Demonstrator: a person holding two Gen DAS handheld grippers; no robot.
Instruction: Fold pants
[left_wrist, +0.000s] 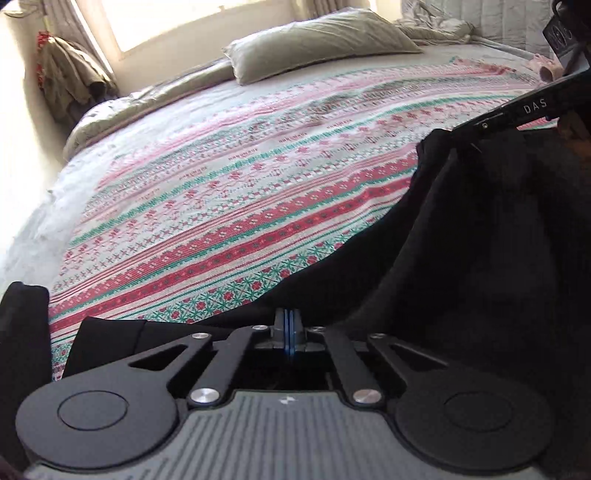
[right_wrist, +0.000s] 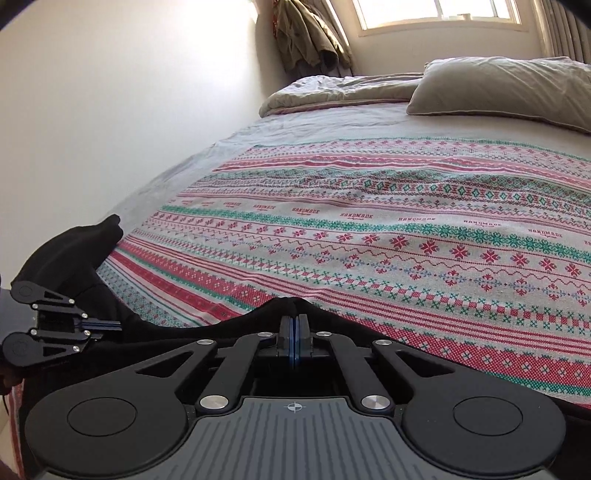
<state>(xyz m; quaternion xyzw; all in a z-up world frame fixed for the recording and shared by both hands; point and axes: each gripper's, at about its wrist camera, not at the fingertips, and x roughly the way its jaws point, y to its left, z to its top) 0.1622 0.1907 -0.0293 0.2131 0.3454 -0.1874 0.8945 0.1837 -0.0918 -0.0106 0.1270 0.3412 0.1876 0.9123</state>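
**Ana:** Sunlit bedroom it was, window (right_wrist: 436, 14) up at twelve o'clock, and a bed (left_wrist: 55, 192) under a patterned blanket (left_wrist: 229, 206) in red and green bands. A grey pillow (left_wrist: 317, 40) sat near the headboard end.

**Ben:** And the pants (left_wrist: 480, 258)?

**Ana:** Black cloth, heaped along the near edge of the bed, filling the four o'clock side of the left wrist view. In the right wrist view a dark ridge of it rose right at the tongs.

**Ben:** How were the left tongs (left_wrist: 290, 325) set?

**Ana:** Pressed together, blue pads meeting, with black cloth just around the tips. They looked to be pinching an edge of the pants, though the nip itself was hidden.

**Ben:** Right tongs (right_wrist: 294, 332)?

**Ana:** Also clamped tight, with the fabric peaking up at their tips like a tent. I'd judge that peak came from cloth caught and lifted.

**Ben:** Why two grips so near the edge?

**Ana:** My guess: two points along one hem or waistband, so the cloth could be carried out flat over the open blanket. Limp fabric sags between holds, so spacing mattered.

**Ben:** Stage?

**Ana:** Early, I'd say. Nothing was laid flat yet.
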